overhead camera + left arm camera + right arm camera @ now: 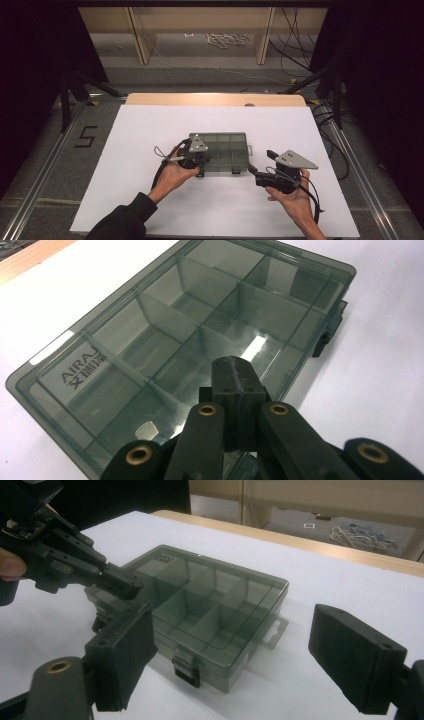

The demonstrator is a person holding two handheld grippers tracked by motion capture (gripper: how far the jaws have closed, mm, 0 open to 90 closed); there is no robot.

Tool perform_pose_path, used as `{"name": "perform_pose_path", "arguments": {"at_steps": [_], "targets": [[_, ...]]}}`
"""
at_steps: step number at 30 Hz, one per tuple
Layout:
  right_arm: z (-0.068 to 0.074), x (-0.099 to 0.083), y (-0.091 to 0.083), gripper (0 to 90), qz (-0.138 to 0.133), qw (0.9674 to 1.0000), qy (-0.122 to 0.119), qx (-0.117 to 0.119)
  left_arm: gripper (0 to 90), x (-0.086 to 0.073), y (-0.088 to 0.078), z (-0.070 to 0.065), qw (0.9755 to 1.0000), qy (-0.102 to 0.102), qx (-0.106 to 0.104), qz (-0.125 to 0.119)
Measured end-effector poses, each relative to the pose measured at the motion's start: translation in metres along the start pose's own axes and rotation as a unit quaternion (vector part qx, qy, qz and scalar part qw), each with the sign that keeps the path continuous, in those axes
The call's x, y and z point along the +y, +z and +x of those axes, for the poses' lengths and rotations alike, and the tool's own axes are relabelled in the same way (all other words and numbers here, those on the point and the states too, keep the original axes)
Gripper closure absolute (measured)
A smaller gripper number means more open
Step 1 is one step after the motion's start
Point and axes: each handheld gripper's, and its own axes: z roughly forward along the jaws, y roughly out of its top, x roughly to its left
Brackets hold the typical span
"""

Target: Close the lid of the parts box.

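High view has the left gripper [200,161] over the near-left corner of the smoky compartment box [225,150], jaws pinched fully together with nothing between them (tips rest right on the closed lid). That box sits around the middle of the white desk [150,125], latches facing the near edge. Off its near-right corner, the right gripper [260,162] hovers with jaws spread wide, gripping nothing.

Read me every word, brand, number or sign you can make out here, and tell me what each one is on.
"AIRAJ": printed in pale letters on the clear lid of the compartment box, near one corner.
Beneath it on the lid, a short row of Chinese characters, too blurred to read.
"5": a dark numeral marked on the grey floor left of the table.
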Motion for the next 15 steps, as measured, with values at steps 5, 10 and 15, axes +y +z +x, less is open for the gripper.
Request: {"name": "perform_pose_path", "arguments": {"at_steps": [5,10,15], "targets": [[-0.002,-0.001,-0.004,19.3,0.002,1.0000,0.005,0.001,89.7,0.001,0.003,-0.003,1.0000,-0.002,-0.005,-0.004],[-0.002,-0.002,-0.004,19.3,-0.001,0.9999,0.012,0.005,89.7,0.004,0.008,-0.008,0.9997,-0.011,-0.017,-0.013],[-0.002,-0.003,-0.003,19.4,0.002,1.0000,0.006,0.003,89.3,0.007,0.012,-0.010,0.9995,-0.009,-0.024,-0.019]]}}
